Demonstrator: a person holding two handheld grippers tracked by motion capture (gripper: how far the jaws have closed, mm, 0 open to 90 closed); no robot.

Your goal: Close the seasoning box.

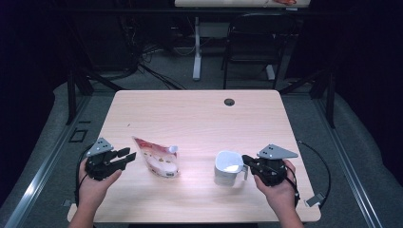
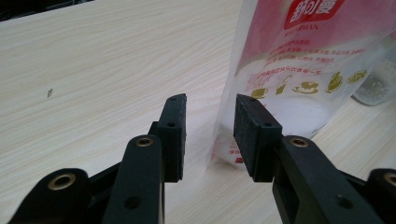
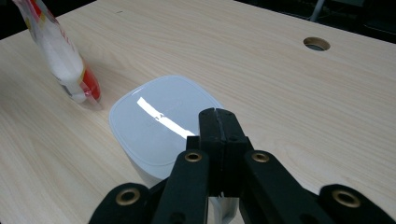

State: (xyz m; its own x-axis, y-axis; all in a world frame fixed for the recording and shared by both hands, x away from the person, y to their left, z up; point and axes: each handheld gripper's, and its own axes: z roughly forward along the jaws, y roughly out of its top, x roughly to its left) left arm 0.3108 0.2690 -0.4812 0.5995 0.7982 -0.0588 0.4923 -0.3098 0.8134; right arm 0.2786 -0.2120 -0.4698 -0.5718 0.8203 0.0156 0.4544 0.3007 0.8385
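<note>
Currently the left tongs (image 1: 124, 155) are sitting spread at the desk's (image 1: 199, 118) near-left, jaws apart with nothing between them, pointing at the pink-and-white spouted pouch (image 1: 159, 157) just beside them; in the left gripper view the pouch (image 2: 299, 65) is standing close ahead of the right jaw. The right tongs (image 1: 247, 161) are pressing together on the handle of the white mug (image 1: 227, 167), near-right on the desk, well apart from the pouch.

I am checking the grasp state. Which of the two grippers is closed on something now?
The right gripper: its jaws are pressed together at the handle of the white cup. The left gripper is open, jaws apart beside the pouch, not gripping it.
</note>
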